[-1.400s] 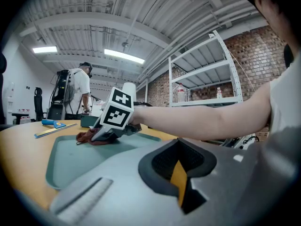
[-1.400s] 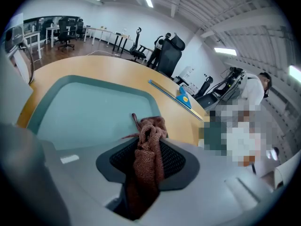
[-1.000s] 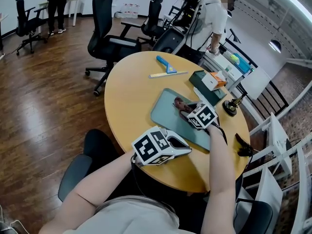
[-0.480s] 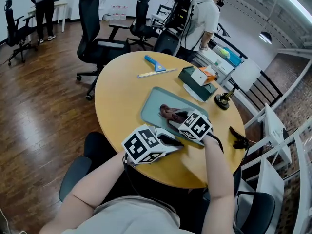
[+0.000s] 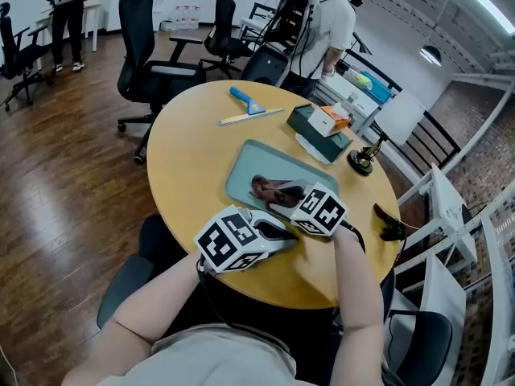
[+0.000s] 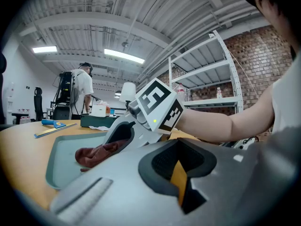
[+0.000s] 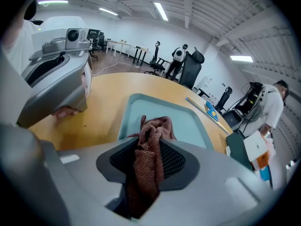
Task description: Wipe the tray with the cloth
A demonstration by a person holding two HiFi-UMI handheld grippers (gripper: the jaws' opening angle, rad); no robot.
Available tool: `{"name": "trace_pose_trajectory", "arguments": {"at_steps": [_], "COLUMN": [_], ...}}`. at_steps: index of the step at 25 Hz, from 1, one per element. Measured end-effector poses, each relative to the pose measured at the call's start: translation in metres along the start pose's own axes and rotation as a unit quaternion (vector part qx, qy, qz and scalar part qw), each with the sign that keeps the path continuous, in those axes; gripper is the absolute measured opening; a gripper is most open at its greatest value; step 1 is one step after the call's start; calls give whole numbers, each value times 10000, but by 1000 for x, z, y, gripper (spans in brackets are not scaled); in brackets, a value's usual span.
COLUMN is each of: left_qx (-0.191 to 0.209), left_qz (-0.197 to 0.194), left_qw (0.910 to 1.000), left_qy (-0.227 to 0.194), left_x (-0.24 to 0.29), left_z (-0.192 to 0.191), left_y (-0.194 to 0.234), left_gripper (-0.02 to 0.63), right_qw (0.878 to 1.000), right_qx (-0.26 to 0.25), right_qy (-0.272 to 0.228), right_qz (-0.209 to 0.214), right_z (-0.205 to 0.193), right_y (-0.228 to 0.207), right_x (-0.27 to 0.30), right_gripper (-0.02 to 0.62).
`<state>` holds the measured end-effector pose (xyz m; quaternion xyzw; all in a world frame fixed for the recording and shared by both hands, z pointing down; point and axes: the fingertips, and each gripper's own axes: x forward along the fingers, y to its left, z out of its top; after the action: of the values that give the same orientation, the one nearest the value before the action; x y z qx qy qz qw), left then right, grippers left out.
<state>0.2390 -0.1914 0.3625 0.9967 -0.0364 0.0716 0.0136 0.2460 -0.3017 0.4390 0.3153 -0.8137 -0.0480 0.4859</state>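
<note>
A teal tray (image 5: pixel 241 166) lies on the round wooden table. A reddish-brown cloth (image 5: pixel 266 188) rests on the tray's near half, and my right gripper (image 5: pixel 283 195) is shut on it, pointing down and pressing it to the tray. In the right gripper view the cloth (image 7: pixel 151 140) is bunched between the jaws of the right gripper (image 7: pixel 148 167), above the tray (image 7: pixel 136 108). My left gripper (image 5: pixel 288 240) sits beside the tray's near edge, shut and holding nothing. The left gripper view shows the cloth (image 6: pixel 98 153) on the tray (image 6: pixel 60 160).
A blue squeegee (image 5: pixel 245 100), a long strip (image 5: pixel 241 119) and a green box (image 5: pixel 320 132) with a carton on it lie at the table's far side. A small dark stand (image 5: pixel 361 162) and a black object (image 5: pixel 389 228) sit at the right edge. A person (image 5: pixel 326 22) and office chairs (image 5: pixel 141 47) stand beyond.
My right gripper has dragged the cloth across the tray toward its near-left part. The left gripper has stayed where it was.
</note>
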Motion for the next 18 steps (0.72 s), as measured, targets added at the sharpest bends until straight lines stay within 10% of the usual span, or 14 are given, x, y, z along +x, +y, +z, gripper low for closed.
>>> {"name": "trace_pose_trajectory", "arguments": {"at_steps": [18], "left_qx": [1], "left_qz": [8], "left_qw": [10000], "left_qy": [36], "left_x": [2], "left_z": [3], "left_y": [1], "left_gripper": [322], "right_qw": [9983], "right_qx": [-148], "right_qy": [-75], "right_qz": [554], "right_z": [27], "right_y": [-8], "right_x": [20], "right_gripper": [127]}}
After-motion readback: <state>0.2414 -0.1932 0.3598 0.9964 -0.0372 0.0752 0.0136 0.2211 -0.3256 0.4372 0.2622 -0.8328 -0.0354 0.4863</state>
